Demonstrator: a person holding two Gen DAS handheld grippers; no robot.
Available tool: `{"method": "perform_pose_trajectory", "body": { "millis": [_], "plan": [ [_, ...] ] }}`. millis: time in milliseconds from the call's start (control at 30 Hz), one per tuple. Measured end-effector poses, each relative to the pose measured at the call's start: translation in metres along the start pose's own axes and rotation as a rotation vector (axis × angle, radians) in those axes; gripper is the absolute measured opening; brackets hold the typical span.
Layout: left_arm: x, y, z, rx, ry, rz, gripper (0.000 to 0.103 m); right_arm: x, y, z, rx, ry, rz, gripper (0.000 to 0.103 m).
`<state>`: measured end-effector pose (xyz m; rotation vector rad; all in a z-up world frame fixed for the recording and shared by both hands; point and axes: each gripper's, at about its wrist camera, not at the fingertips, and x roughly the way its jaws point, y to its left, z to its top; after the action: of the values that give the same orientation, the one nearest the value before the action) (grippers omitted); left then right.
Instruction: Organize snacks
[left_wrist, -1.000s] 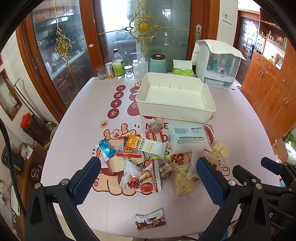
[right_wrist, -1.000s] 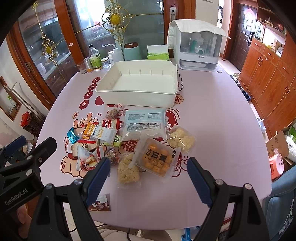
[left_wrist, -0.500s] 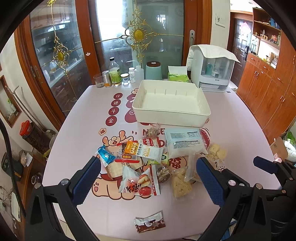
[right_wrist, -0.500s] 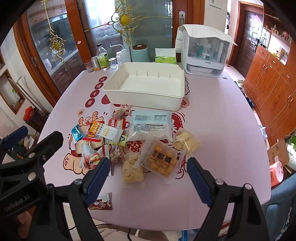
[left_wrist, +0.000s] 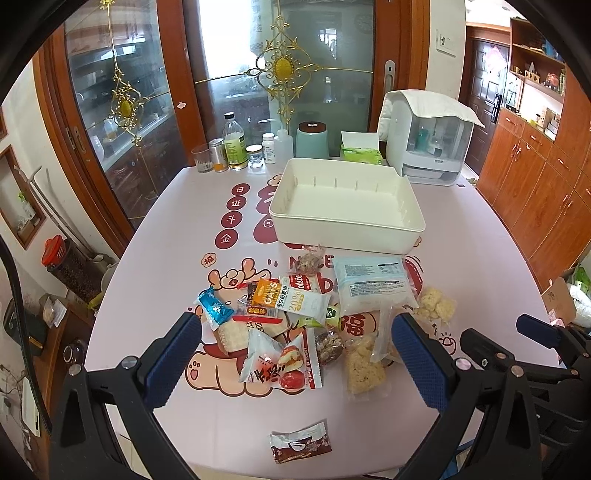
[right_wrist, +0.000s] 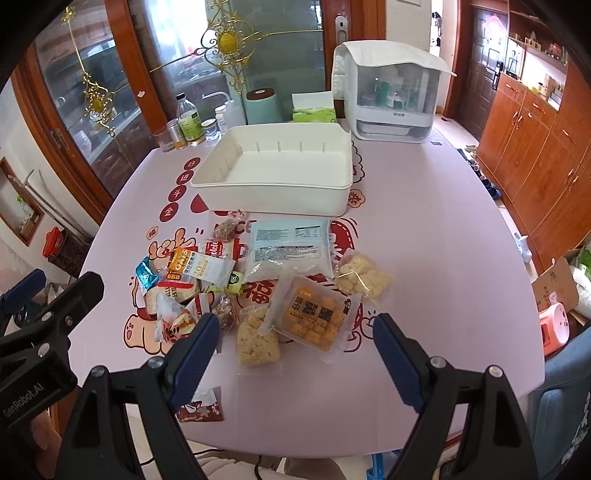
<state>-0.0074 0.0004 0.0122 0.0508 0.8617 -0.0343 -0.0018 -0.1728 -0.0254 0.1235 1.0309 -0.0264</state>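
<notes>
Left wrist view: the left gripper hangs over the near side of the table with its blue-padded jaws spread wide and nothing between the pads; below the gap lies a white pastry packet with red print, and nearer the table edge a small brown and white sachet sits alone. The right gripper is likewise splayed open and gripping nothing, poised above a clear pack of orange-yellow balls and a bag of pale puffed rice cake, the pack's corner overlapping the bag. From there the snack pile spreads across the pink cartoon tablecloth: an oats bar in an orange and white wrapper lies on top of other small packets, a blue foil sweet sits at the pile's left edge, a large pale blue and white bag lies flat towards the middle, and a lumpy clear bag of crumbly pieces rests to its right. Just beyond the pile stands the white bin, open-topped with nothing in it, a small twisted nut packet lying close to its front wall. At the far edge of the table are bottles and jars, a teal canister, a green tissue box and a white appliance with a cloth draped over it.
</notes>
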Motion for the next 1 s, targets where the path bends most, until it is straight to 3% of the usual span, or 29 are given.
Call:
{"method": "perform_pose_trajectory", "body": {
  "millis": [1000],
  "plan": [
    [-0.002,-0.010,-0.005,-0.002,0.037,-0.031,0.102,-0.013,-0.011,0.002,-0.007,-0.052,0.007,0.086]
  ]
}}
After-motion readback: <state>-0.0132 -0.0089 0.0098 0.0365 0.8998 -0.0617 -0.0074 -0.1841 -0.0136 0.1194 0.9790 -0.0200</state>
